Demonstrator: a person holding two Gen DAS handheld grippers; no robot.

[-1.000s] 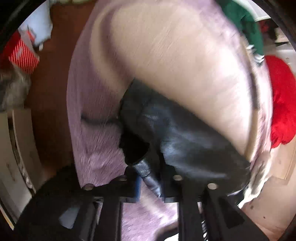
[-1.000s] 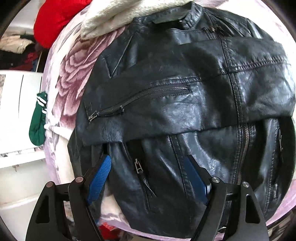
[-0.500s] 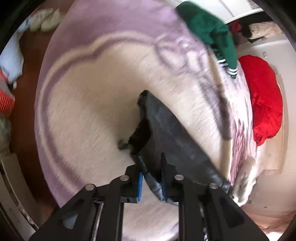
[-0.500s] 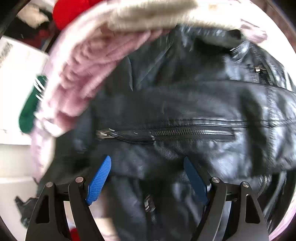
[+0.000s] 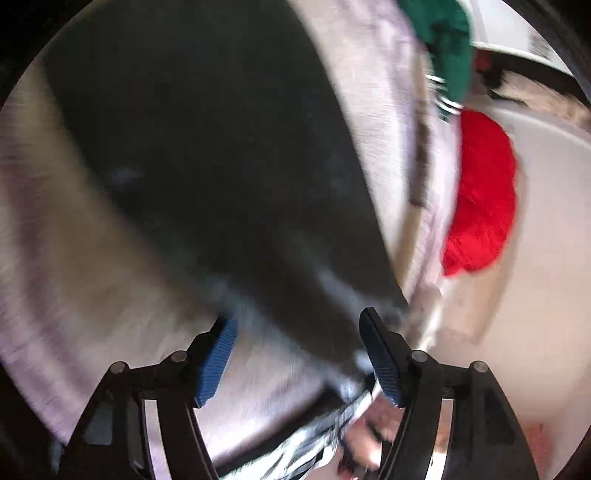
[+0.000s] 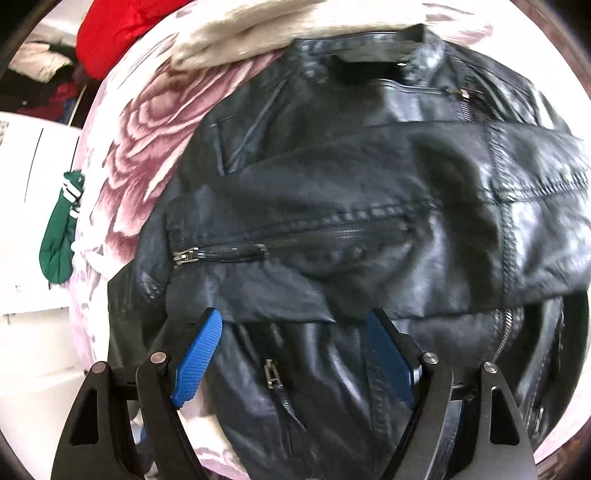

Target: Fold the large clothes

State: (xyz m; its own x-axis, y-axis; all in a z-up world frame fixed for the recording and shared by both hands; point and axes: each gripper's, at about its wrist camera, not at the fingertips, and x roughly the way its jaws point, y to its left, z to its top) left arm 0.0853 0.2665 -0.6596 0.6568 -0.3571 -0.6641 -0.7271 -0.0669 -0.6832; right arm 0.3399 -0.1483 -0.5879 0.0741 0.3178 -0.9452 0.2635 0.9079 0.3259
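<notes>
A black leather jacket [image 6: 332, 206] lies on a pink floral blanket [image 6: 140, 122], collar at the top and one sleeve with a zip folded across its front. My right gripper [image 6: 293, 314] hangs just above the jacket's lower front, its blue pads wide apart and nothing gripped. In the blurred left wrist view the jacket [image 5: 221, 166] is a dark mass on the blanket [image 5: 74, 266]. My left gripper [image 5: 297, 317] has its jaws opening. A strip of the black leather runs between the pads, and they do not press on it.
A red garment [image 6: 118, 33] and a cream cloth [image 6: 240, 33] lie beyond the collar. A green garment with white stripes [image 6: 59, 236] hangs at the blanket's edge beside white furniture [image 6: 33, 166]. The red garment [image 5: 484, 192] and green garment [image 5: 447, 37] sit to the right.
My left gripper has opened and let go of the black leather, and has dropped closer to the jacket. The right gripper stays open over the jacket's lower front.
</notes>
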